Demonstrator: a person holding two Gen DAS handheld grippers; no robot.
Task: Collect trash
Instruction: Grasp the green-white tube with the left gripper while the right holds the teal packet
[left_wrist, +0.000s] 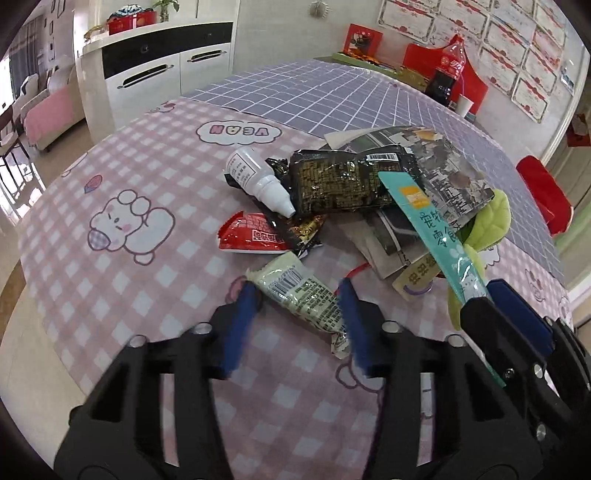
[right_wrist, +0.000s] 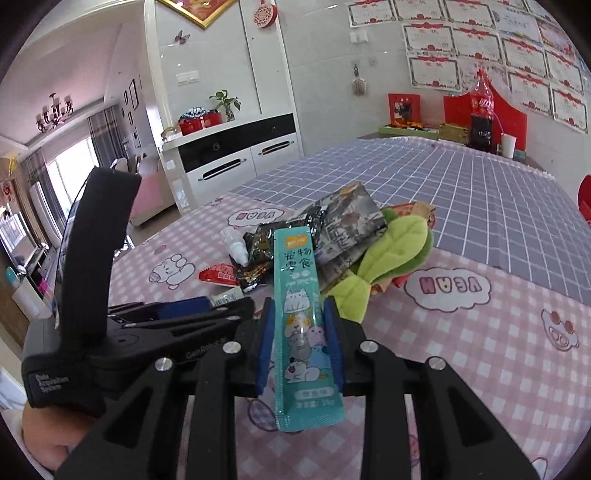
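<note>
While the left wrist view looks down on a pink checked tablecloth (left_wrist: 147, 288), a heap of rubbish lies ahead: a white dropper bottle (left_wrist: 258, 181) leaning on a black foil packet (left_wrist: 343, 181), a red wrapper (left_wrist: 251, 232) nearer, and a printed grey bag (left_wrist: 443, 166) with a green plush toy (left_wrist: 495, 214) at its right edge. Between the blue pads of the left gripper (left_wrist: 299, 314) lies a pale green wrapper (left_wrist: 306, 295); the jaws stand half open around it, one pad touching its far end, the other at its side, not visibly squeezing. To the right, the right gripper (left_wrist: 491, 295) crowds in, carrying a teal sachet (left_wrist: 436, 229) slanted over the heap. Bare cloth spreads to the left. From the right wrist view, the right gripper (right_wrist: 301, 332) is clamped on the teal sachet (right_wrist: 299, 317), which stands upright between its pads, lifted off the cloth. The left gripper's black body (right_wrist: 129, 325) blocks the lower left; the heap and plush toy (right_wrist: 391, 258) sit just beyond. Open checked cloth (right_wrist: 480, 350) lies to the right, with a purple grid cloth (right_wrist: 424, 177) further back.
</note>
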